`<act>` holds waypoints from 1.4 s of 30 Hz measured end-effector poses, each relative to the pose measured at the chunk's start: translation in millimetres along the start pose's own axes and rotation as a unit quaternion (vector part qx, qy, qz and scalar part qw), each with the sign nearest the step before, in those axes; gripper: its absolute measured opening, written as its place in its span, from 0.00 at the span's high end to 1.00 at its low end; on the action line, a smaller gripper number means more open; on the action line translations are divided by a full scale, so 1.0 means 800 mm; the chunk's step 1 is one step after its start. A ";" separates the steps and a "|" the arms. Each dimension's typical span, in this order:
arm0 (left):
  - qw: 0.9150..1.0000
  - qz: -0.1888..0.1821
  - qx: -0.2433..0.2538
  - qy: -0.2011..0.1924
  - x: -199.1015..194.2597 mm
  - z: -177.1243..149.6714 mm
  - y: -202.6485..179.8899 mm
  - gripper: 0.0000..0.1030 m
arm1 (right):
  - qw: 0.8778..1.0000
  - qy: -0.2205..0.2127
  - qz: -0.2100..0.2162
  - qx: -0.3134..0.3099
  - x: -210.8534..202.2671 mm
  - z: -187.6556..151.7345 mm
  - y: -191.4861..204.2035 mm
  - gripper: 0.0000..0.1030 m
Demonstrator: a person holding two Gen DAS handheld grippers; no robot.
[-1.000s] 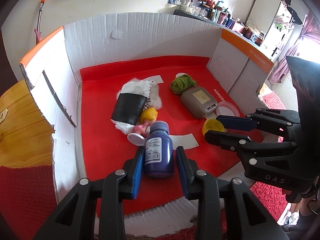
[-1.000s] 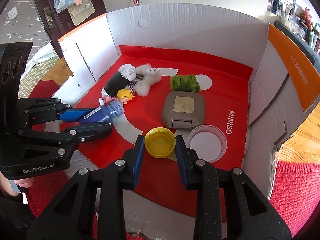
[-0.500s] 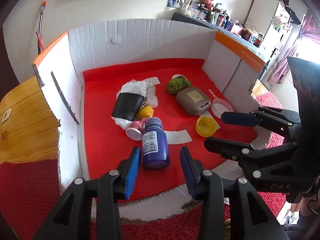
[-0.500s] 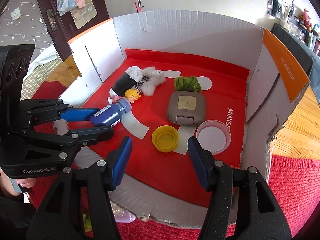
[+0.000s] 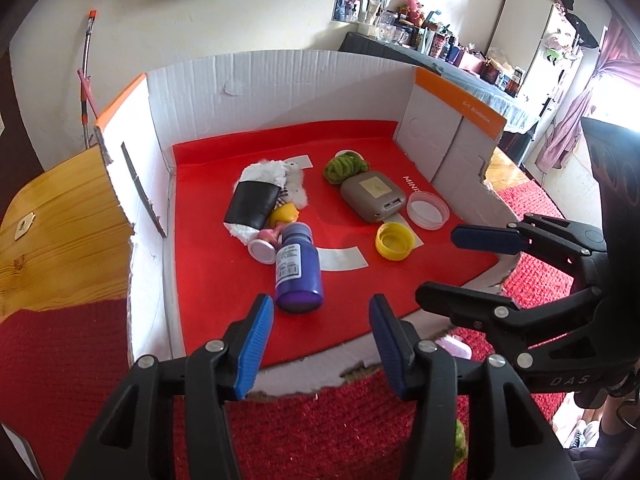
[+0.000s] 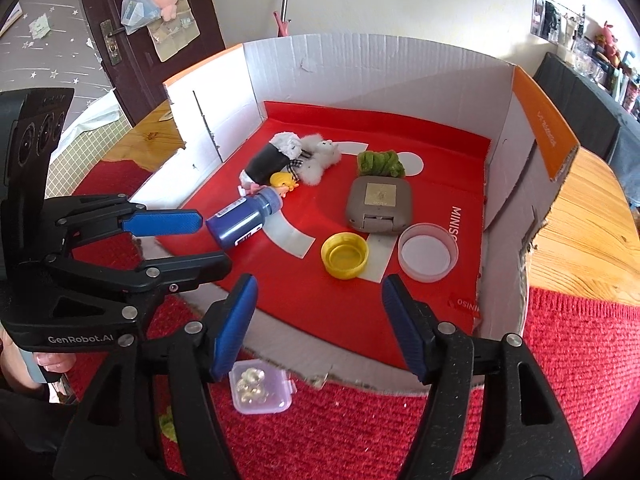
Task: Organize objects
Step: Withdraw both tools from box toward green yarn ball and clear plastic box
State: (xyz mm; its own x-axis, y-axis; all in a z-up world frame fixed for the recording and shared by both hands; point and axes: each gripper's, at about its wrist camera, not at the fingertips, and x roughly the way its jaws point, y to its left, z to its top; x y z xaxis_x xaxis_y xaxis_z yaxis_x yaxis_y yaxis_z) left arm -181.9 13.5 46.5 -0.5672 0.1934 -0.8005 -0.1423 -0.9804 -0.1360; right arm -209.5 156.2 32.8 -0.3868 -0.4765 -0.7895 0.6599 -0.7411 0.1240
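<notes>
From the left wrist, the left gripper (image 5: 322, 334) gapes empty over the cardboard box's (image 5: 280, 88) torn front rim, the purple bottle (image 5: 298, 270) lying just ahead on the red floor. From the right wrist, the right gripper (image 6: 316, 324) hangs wide and empty above that rim, the yellow cap (image 6: 344, 255) and white lid (image 6: 428, 252) ahead.
</notes>
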 end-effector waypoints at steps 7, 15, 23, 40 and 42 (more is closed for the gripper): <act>1.000 0.003 0.000 -0.004 -0.011 -0.009 -0.005 0.46 | 1.000 -0.010 -0.004 0.004 -0.013 -0.010 0.004 0.35; 1.000 0.007 -0.004 -0.015 -0.025 -0.019 -0.007 0.44 | 1.000 -0.023 -0.012 0.000 -0.030 -0.020 0.011 0.29; 1.000 0.010 -0.003 -0.021 -0.033 -0.028 -0.012 0.38 | 0.999 -0.035 -0.019 -0.003 -0.043 -0.028 0.017 0.28; 0.999 0.005 -0.003 -0.033 -0.048 -0.037 -0.021 0.23 | 0.998 -0.051 -0.025 0.001 -0.066 -0.043 0.020 0.21; 0.999 0.006 -0.005 -0.035 -0.050 -0.039 -0.023 0.21 | 0.998 -0.052 -0.026 0.002 -0.068 -0.045 0.021 0.21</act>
State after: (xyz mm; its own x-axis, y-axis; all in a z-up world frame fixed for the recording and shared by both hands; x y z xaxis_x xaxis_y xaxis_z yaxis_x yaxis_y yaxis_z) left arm -131.1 22.5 63.1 -0.6235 0.1838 -0.7599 -0.1283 -0.9828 -0.1325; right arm -154.3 187.1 56.3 -0.4846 -0.4844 -0.7283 0.6355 -0.7671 0.0874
